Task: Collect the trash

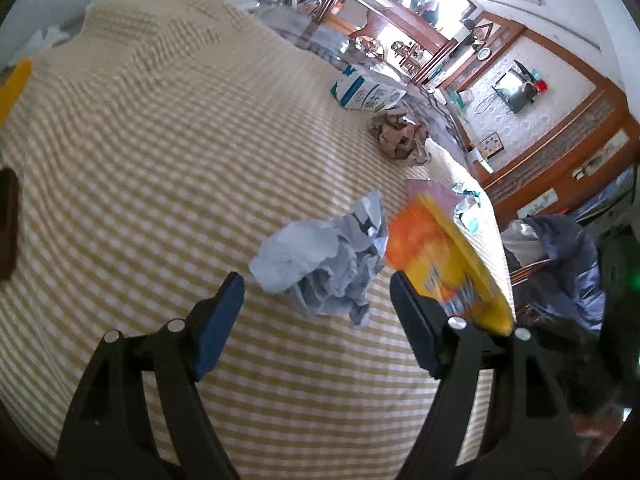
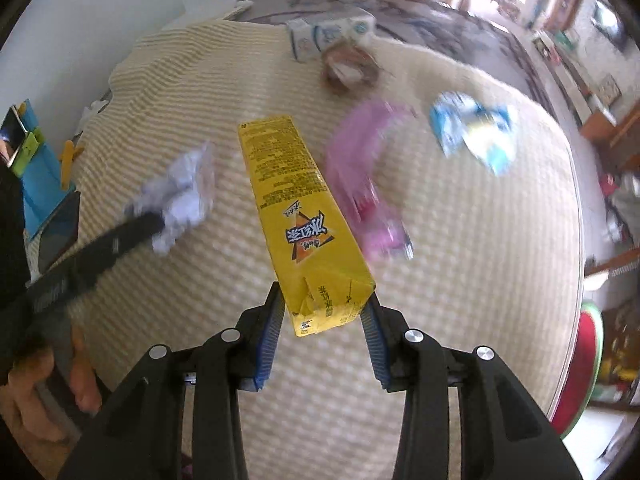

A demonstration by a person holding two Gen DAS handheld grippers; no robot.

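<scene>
My right gripper [image 2: 323, 301] is shut on the bottom end of a yellow drink carton [image 2: 298, 208] and holds it above the checked tablecloth [image 2: 460, 280]. The same carton [image 1: 456, 268] shows blurred just right of my left gripper [image 1: 318, 294]. My left gripper is open, and a crumpled white paper ball [image 1: 320, 256] lies just ahead of its fingertips, untouched. In the right wrist view, one left finger [image 2: 120, 236] reaches toward the paper ball [image 2: 184, 200].
On the cloth lie a pink wrapper [image 2: 360, 184], a blue wrapper [image 2: 472, 132], a brown paper wad [image 1: 400, 138] and a blue-and-white milk carton [image 1: 368, 94]. A dark bag [image 1: 560, 264] sits past the table's right edge. A person's hand [image 2: 40, 380] is at lower left.
</scene>
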